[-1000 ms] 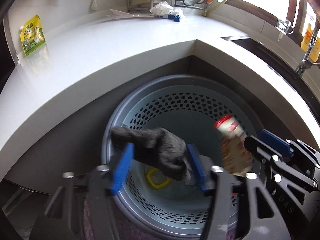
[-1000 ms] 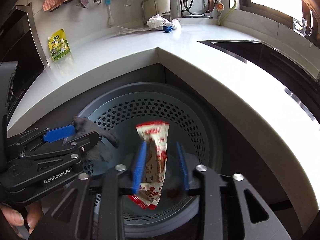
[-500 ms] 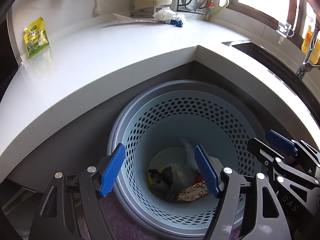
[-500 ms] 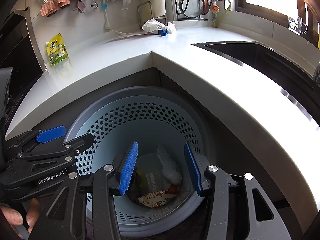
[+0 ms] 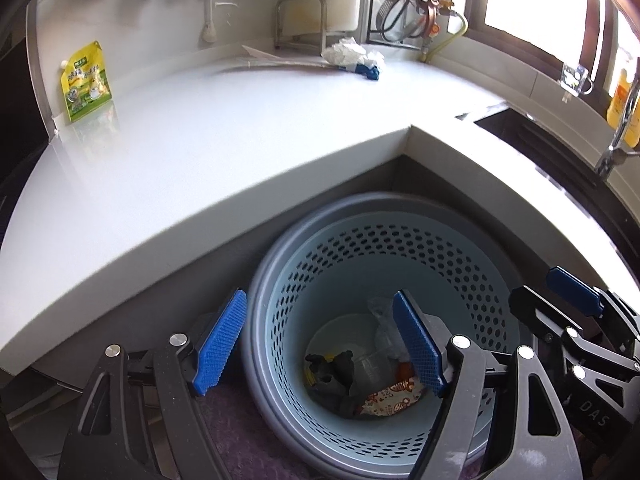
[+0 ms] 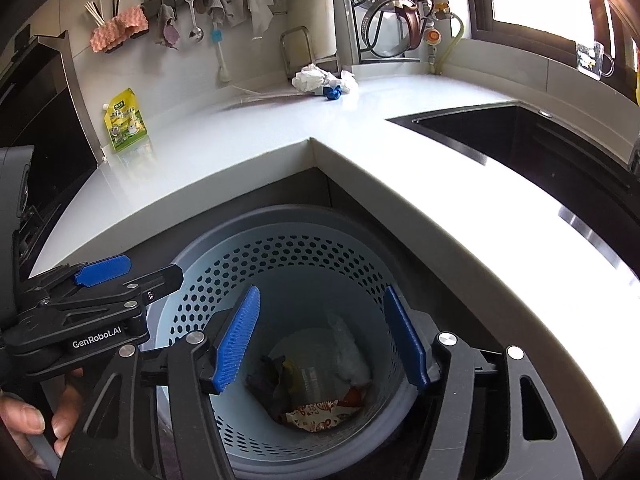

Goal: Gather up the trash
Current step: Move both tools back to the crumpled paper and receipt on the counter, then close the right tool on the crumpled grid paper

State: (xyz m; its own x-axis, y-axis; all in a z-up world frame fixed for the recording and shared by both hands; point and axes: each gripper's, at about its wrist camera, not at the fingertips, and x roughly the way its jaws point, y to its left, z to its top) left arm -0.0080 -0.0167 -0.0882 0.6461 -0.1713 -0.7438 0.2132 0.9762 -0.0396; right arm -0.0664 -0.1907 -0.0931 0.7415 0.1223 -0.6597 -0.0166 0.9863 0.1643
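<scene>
A pale blue perforated bin [image 5: 420,248] [image 6: 304,256] stands on the floor below the counter corner. At its bottom lie a dark crumpled rag [image 5: 334,372] [image 6: 266,376], a red-and-white wrapper [image 5: 390,398] [image 6: 320,416] and clear and white plastic scraps [image 6: 348,352]. My left gripper [image 5: 320,346] hangs over the bin's left rim, its jaws opening with nothing between them. My right gripper [image 6: 324,342] hovers over the bin mouth, its jaws also opening and empty. Each gripper shows at the edge of the other's view.
The white L-shaped counter [image 5: 224,136] carries a yellow-green pouch [image 5: 85,80] against the wall and crumpled white paper with a blue piece [image 5: 352,58] at the back. A dark sink [image 6: 532,140] lies to the right. A hand [image 6: 28,424] holds the left gripper's handle.
The left gripper let go of the dark rag and the right gripper let go of the red-and-white wrapper; both now lie at the bin's bottom. Both jaws spread wider.
</scene>
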